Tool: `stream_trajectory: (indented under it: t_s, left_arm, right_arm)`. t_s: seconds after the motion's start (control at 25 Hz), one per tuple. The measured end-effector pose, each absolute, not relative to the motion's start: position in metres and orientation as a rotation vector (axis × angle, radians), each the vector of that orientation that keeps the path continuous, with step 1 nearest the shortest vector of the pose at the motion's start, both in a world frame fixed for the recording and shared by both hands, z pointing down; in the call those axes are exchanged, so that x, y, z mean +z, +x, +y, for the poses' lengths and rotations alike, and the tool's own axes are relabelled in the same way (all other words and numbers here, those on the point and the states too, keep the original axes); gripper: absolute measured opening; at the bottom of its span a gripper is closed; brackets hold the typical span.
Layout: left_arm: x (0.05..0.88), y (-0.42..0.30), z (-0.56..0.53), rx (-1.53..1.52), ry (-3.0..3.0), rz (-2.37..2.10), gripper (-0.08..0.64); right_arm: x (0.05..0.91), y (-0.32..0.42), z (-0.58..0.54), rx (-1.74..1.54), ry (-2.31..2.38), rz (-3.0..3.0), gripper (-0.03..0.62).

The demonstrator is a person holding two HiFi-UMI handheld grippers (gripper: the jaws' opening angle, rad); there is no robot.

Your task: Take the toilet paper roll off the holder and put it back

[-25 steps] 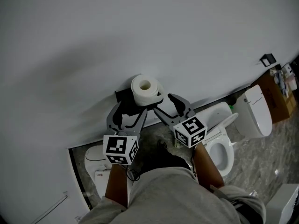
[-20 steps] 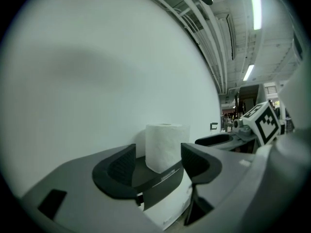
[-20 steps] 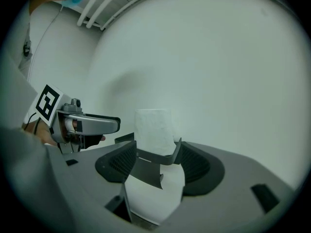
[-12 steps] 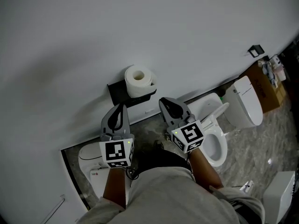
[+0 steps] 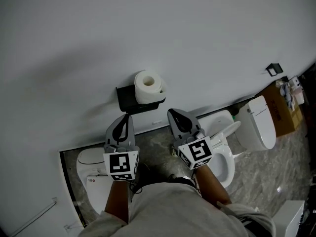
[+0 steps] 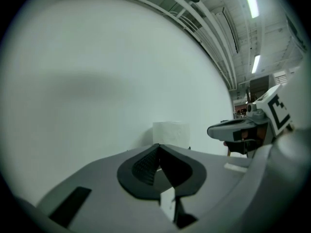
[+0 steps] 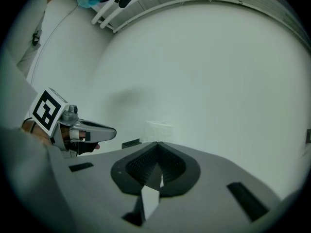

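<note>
A white toilet paper roll point(image 5: 147, 86) stands upright on a black wall holder point(image 5: 129, 98) against the white wall. My left gripper point(image 5: 126, 116) hovers just below the holder, shut and empty. My right gripper point(image 5: 173, 114) sits to the right of it, a little below the roll, also shut with nothing between its jaws. The left gripper view shows the roll point(image 6: 170, 133) straight ahead beyond the closed jaw tips point(image 6: 158, 145), with the right gripper point(image 6: 243, 127) at the right. In the right gripper view the roll point(image 7: 156, 131) appears faintly ahead of closed tips point(image 7: 157, 143).
A white toilet point(image 5: 224, 147) with its seat raised stands below right of the grippers; another toilet point(image 5: 93, 169) is at lower left. A third white unit point(image 5: 264, 122) and a brown cardboard box point(image 5: 284, 110) stand at the right. The grey marbled floor point(image 5: 160, 144) lies under the grippers.
Both grippers went from wide open beside the roll to shut, and drew back from it. The roll stays on the holder.
</note>
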State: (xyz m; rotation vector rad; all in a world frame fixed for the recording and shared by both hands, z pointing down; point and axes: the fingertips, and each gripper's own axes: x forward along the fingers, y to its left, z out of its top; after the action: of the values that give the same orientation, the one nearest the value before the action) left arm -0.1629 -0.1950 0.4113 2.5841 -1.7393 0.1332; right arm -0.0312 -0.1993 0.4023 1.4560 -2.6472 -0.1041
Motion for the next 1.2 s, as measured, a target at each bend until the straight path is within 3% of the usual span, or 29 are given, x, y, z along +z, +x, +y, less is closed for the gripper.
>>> stream_trajectory:
  t_s: [0.32, 1.2]
  left_arm:
    - [0.391, -0.145, -0.153, -0.004, 2.552, -1.855, 0.011]
    - [0.366, -0.091, -0.054, 0.007, 2.525, -1.991, 0.009]
  right_arm:
    - [0.383, 0.001, -0.174, -0.178, 1.423, -2.704, 0.005]
    - [0.347, 0.06, -0.085, -0.286, 1.413, -2.809, 0.005]
